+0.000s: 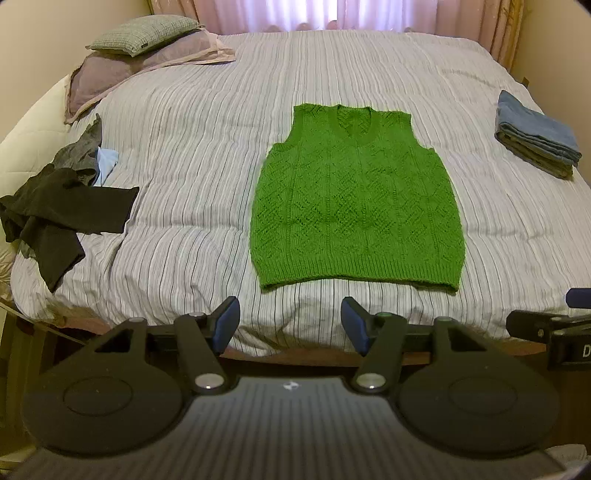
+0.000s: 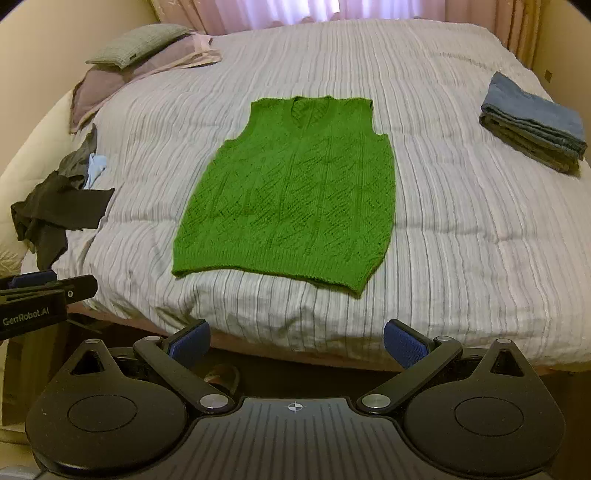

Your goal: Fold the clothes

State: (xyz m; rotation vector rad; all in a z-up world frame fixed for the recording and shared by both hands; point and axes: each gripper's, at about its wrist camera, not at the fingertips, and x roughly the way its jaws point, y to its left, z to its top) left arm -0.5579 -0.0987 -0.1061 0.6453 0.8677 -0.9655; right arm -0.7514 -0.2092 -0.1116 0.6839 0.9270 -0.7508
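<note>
hem of green vest (image 1: 356, 195) nearest, neck toward curtains (image 1: 332, 14).

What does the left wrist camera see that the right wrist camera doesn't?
Only the left wrist view shows the left gripper from behind, jaws apart, with the right gripper at its right edge. Only the right wrist view shows the right gripper from behind, open wider, and the "GenRobot.AI" label on the left gripper's side. Both show the green knitted vest spread flat on the striped bed, dark crumpled clothes and folded jeans.
</note>
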